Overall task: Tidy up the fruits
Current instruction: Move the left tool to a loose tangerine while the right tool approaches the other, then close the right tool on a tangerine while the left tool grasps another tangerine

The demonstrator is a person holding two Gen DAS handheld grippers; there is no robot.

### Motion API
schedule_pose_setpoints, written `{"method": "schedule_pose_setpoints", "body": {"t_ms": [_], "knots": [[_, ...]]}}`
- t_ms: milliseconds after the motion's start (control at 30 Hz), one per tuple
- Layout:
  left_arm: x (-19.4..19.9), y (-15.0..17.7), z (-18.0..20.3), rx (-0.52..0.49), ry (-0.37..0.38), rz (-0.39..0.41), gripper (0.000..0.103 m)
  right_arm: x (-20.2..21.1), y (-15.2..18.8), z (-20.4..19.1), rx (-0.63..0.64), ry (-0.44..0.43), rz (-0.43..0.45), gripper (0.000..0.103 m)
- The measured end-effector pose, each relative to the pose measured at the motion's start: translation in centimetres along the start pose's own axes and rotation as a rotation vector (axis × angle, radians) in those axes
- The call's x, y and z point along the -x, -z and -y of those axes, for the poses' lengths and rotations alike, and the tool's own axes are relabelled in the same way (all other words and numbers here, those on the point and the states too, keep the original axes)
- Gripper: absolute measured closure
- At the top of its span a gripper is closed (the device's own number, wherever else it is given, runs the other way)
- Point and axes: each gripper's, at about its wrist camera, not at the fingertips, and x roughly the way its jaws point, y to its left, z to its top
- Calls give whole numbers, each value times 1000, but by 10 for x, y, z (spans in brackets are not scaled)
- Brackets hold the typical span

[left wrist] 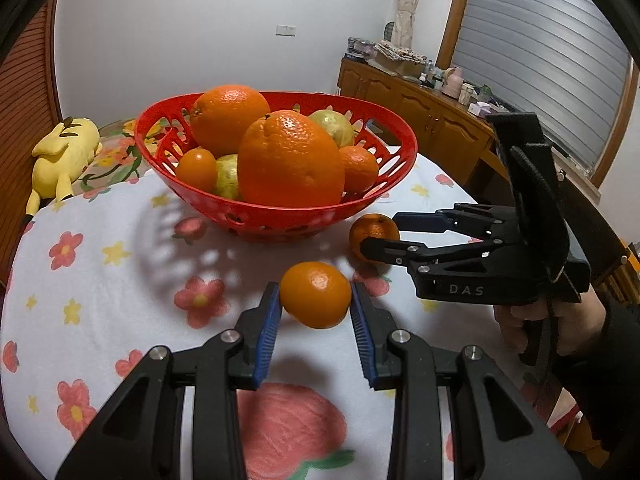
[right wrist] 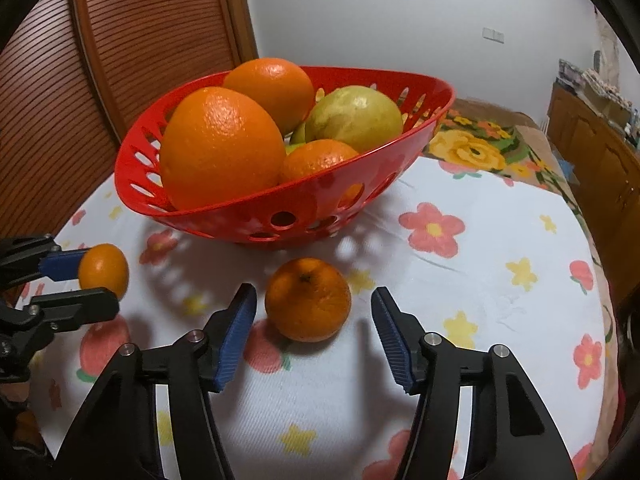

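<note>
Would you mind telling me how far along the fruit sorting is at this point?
Mostly done: the red basket already holds several oranges and green fruits. In hand: the left hand-held gripper is shut on a small tangerine, lifted off the cloth. Left: the stemmed tangerine on the tablecloth sits between the right hand-held gripper's open jaws, not yet gripped.

My views are bright and sharp under overhead room light; glare spots sit on the oranges [left wrist: 291, 159], the basket [left wrist: 280, 216] throws a dappled shadow, and fisheye corners bend into black.
</note>
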Motion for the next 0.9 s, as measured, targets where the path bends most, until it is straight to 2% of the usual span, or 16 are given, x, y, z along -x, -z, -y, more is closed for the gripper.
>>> {"method": "schedule_pose_setpoints", "body": {"t_ms": [167,300,467,900], "knots": [[1,0,-2,4,-2,3,70,-5,0,-2,3,6,-13,45],[3,0,-2,5,-3,5,70,-9,-1,-4,9,0,-21,56],[8,-1,-3,9,-3,14,70,-4,4,-9,24,22,-21,56],[35,-9,-3,11,0,73,70,31,21,-7,17,-14,24,56]]}}
